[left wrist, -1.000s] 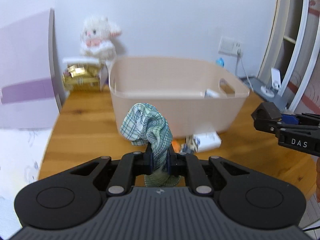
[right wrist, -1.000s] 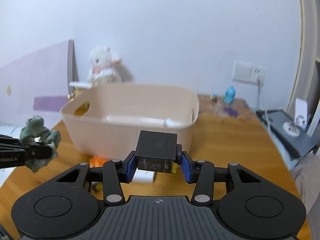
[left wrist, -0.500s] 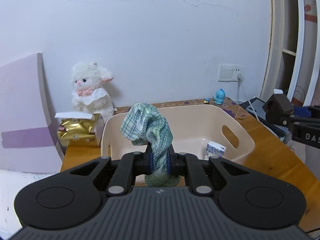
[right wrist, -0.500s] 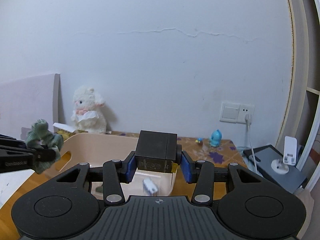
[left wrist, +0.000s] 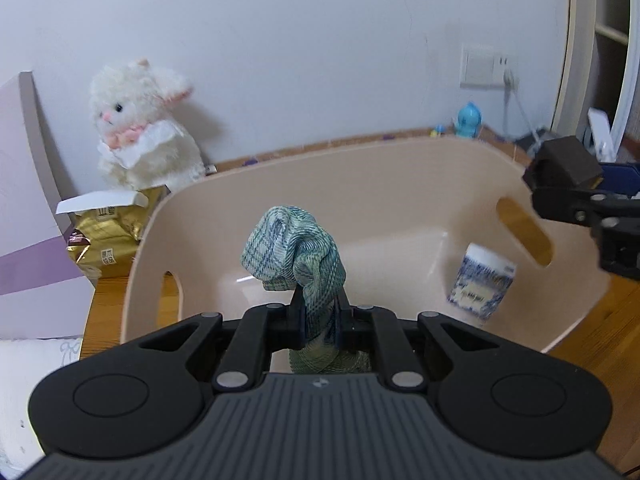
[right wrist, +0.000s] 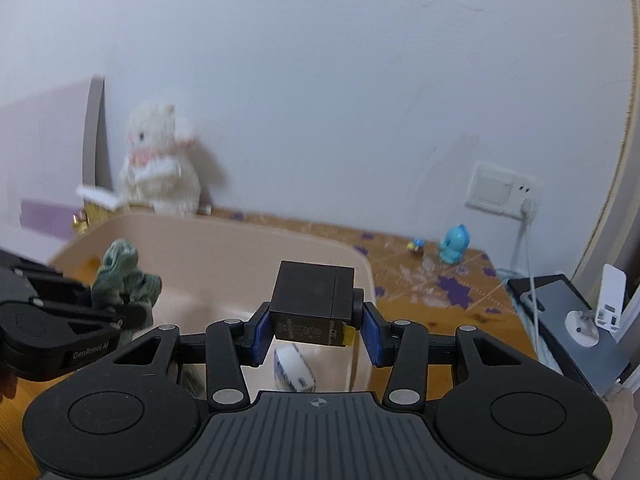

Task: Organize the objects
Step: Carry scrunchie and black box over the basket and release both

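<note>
1. Green plaid cloth pinched in the left gripper; jaws closed tight on it, the bunched top standing above the fingers, a tail hanging below. Held over the near rim of the bin.
2. Black box clamped between the blue pads of the right gripper; jaws closed on its 2 sides. Box sits over the bin's right end. In the left view it shows at the right edge, above the bin's right handle slot.
3. Beige plastic bin, open top, on a wooden table. Inside, 1 blue-and-white pack leaning against the right wall, below the slot.
4. Gold bag with a white flap, just left of the bin.
5. White plush lamb behind the bag, against the wall.
6. Blue figurine at the table's far right; wall socket above it with a white cable plugged in.
7. Grey device with a white stand at far right.
</note>
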